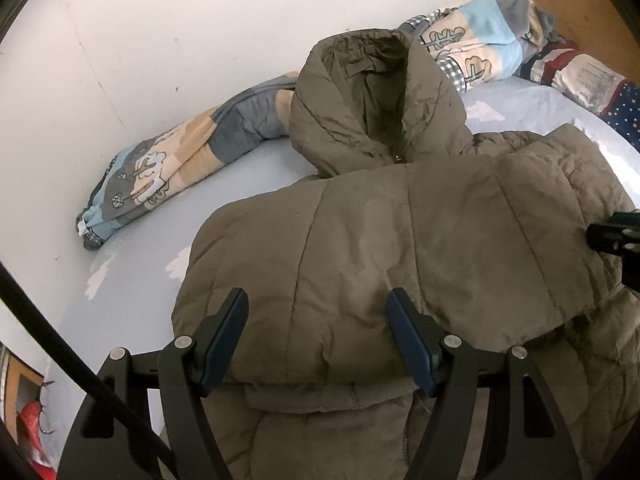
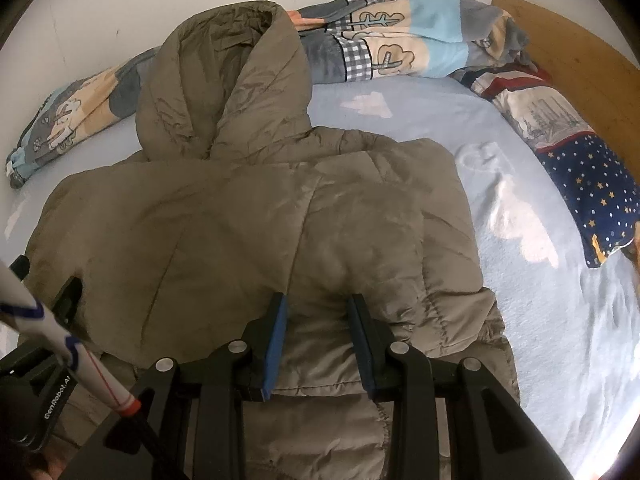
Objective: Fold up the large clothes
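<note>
A: Olive puffer jacket [image 1: 400,240] spread on a pale blue bed [image 1: 152,256]. Lying which way from the left hand-held gripper [image 1: 316,336]?

B: Straight ahead and beneath. Long axis running directly away from the fingers: thick folded edge nearest, hood [image 1: 360,92] at the far end, a touch to the right of dead ahead.

A: And the grip there?

B: Jaws set wide, a fat roll of padded fabric filling the whole gap, both blue pads pressed against it. Looks held, not merely straddled.

A: Same question for the right hand-held gripper [image 2: 320,340].

B: Jaws much narrower, pinching a thinner ridge of that same near edge. Hood ahead again, this time off to the left.

A: So side by side?

B: Yes. Both on the near edge, left one toward the left flank, right one toward the right flank, well apart, pointing downward. Neither clearly closer to the hood.

A: Anything beyond the hood?

B: A rolled patterned quilt [image 1: 160,168] against the wall, just past it.

A: Likely demand of the next move?

B: A guess only: carrying the near edge forward along that long axis, toward the hood, both sides level to keep the fold square.
</note>
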`<state>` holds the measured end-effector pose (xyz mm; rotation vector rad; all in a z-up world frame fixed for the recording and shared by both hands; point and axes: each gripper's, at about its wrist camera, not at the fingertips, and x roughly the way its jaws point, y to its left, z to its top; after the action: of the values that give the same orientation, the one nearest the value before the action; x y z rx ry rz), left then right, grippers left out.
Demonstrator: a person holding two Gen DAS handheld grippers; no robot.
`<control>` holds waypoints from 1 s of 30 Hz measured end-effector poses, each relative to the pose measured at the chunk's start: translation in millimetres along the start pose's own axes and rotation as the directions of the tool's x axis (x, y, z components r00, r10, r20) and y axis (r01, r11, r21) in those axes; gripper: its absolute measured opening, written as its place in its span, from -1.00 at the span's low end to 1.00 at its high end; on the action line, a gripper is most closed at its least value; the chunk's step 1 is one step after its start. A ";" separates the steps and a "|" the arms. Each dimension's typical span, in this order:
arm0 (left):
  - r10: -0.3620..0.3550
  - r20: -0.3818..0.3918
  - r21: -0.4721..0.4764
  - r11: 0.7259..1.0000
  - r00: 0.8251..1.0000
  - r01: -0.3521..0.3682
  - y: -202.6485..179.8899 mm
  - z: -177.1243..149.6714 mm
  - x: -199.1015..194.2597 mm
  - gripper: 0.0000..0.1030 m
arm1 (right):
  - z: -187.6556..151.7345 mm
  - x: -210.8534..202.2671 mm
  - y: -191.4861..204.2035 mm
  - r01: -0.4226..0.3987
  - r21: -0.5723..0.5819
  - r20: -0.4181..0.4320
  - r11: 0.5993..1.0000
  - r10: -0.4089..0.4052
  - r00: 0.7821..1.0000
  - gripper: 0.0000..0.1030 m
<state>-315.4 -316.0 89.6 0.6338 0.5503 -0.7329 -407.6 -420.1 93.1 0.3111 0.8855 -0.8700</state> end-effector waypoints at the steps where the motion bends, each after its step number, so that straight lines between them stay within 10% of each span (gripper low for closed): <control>1: -0.001 -0.001 -0.002 1.000 1.000 0.001 0.2 -0.1 0.1 0.38 | 0.0 0.2 0.3 0.002 -0.003 0.000 1.000 -0.002 1.000 -0.33; 13: 0.013 0.032 -0.084 0.996 0.999 -0.010 22.9 7.7 -10.4 0.38 | 2.6 -7.1 -2.5 -0.030 0.033 0.014 0.999 0.030 0.999 -0.33; 22: -0.040 -0.168 -0.262 0.965 0.985 -0.006 66.9 -4.5 29.7 0.38 | 2.6 0.6 -23.9 -0.052 0.116 -0.017 0.992 0.054 0.998 -0.31; 30: -0.007 -0.153 -0.226 0.974 0.988 -0.028 61.4 -4.2 23.2 0.38 | 0.4 8.1 -22.5 -0.062 0.117 -0.046 0.991 0.067 0.997 -0.19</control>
<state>-256.0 -287.7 91.7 0.4803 0.7609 -0.6031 -422.0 -438.8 89.4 0.4612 0.8682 -0.8579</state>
